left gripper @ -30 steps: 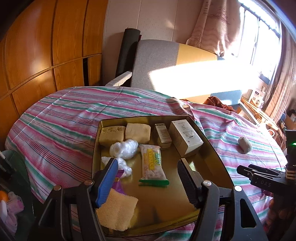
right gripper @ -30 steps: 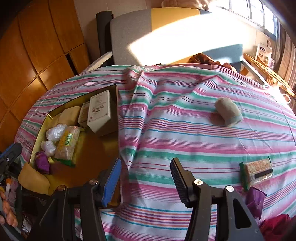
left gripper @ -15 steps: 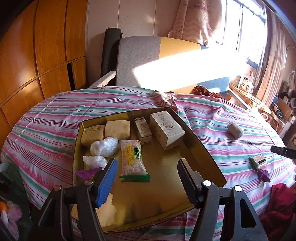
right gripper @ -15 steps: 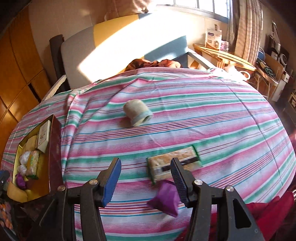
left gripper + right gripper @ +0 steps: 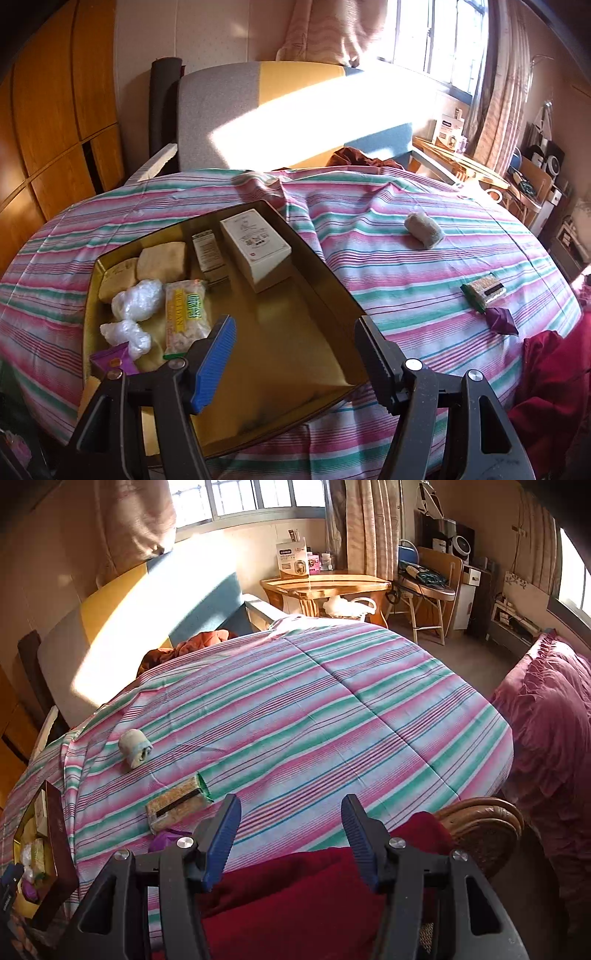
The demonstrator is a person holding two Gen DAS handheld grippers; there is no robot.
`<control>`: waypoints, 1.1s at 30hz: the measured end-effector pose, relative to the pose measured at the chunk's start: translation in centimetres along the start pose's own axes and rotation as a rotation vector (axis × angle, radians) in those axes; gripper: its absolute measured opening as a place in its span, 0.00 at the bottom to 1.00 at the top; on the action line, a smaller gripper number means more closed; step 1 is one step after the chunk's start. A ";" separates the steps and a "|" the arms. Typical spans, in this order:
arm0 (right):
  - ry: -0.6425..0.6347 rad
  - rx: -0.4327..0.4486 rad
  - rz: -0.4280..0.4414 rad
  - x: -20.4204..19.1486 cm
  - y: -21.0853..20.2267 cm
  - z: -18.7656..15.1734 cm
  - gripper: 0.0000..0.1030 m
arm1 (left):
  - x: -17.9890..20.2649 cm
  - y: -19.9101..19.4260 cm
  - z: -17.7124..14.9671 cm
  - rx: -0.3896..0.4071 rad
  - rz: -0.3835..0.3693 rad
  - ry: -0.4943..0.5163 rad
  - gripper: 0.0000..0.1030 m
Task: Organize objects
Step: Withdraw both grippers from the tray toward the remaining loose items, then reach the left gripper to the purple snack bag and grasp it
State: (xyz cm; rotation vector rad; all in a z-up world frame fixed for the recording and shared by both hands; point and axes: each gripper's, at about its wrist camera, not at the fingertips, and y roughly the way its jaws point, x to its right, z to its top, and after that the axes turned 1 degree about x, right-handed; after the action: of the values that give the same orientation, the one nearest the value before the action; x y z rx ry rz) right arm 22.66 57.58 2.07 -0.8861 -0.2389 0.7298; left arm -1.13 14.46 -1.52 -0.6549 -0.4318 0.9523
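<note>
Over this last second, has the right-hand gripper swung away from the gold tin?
Yes. The right gripper has swung to the right: the gold tin slid from mid-left to the far left edge of its view, and the snack packet now lies left of the fingers.

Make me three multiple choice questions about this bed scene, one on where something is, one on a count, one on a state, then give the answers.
1. Where is the white carton?
A. inside the gold tin
B. on the striped bedspread
C. on the red cloth

2. How many loose items lie on the bedspread outside the tin?
A. one
B. three
C. five

3. How is the left claw?
A. shut on a packet
B. open and holding nothing
C. shut on the tin rim

Answers:
1 A, it stands against the far wall of the gold tin.
2 B, the rolled cloth, the green-edged packet and the purple packet.
3 B, its fingers stand apart over the tin floor.
</note>
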 end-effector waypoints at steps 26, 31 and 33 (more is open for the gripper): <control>0.129 -0.014 0.220 -3.2 6.6 1.6 0.58 | 13.3 6.1 -1.1 -0.180 -0.274 0.257 0.66; 0.141 -0.056 0.250 -3.5 8.4 1.0 0.58 | 14.9 7.1 -1.6 -0.214 -0.287 0.278 0.65; 0.155 -0.043 0.265 -3.2 8.3 1.0 0.58 | 15.6 7.4 -1.4 -0.217 -0.296 0.288 0.65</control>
State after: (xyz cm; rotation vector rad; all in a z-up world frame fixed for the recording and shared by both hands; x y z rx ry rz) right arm 15.81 59.46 -3.37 -1.0222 0.0018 0.8987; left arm 3.34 30.37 -6.78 -0.8839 -0.3654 0.5240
